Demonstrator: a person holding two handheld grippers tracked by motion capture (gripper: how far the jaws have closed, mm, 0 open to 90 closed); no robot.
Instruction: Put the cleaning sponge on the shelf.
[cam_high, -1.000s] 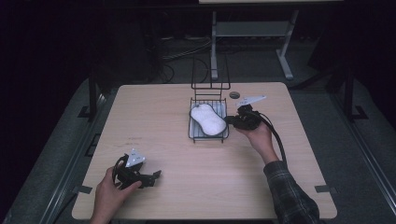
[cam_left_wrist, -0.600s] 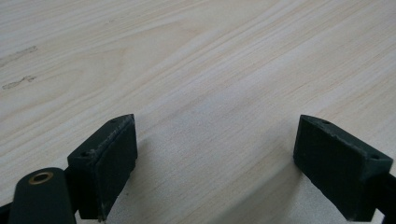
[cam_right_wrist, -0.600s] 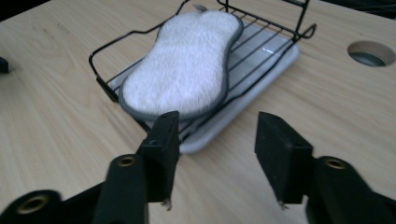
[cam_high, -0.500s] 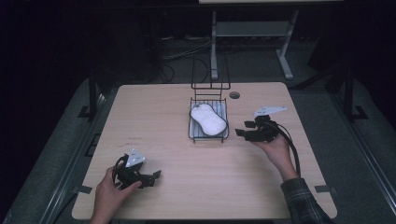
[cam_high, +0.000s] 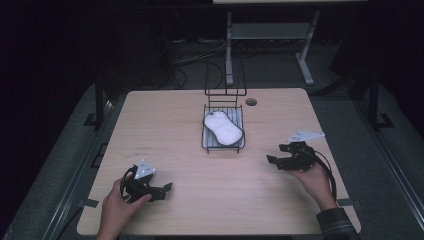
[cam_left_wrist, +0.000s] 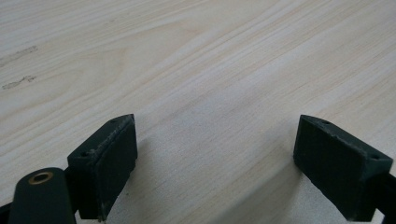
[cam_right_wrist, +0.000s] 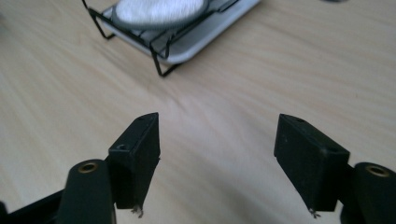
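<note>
In the right gripper view the wire rack (cam_right_wrist: 159, 35) and its white pad (cam_right_wrist: 159, 9) are cut off by the top edge (and blurred); the counter's (cam_high: 210, 231) near edge is clipped below.

Light wooden table (cam_high: 175, 130) with a round cable hole (cam_high: 251, 101) near its far edge — a black wire rack (cam_high: 223, 131) stands centrally, holding a white oblong dish (cam_high: 221, 127).

White oblong pad (cam_high: 222, 128) (peanut-shaped, waisted in the middle) lies flat in the black wire rack (cam_high: 223, 142), long axis running toward the far edge. Rack sits mid-table over a pale tray base, wire handle frame upright at its far end. In the right gripper view the pad's dark rim shows.
</note>
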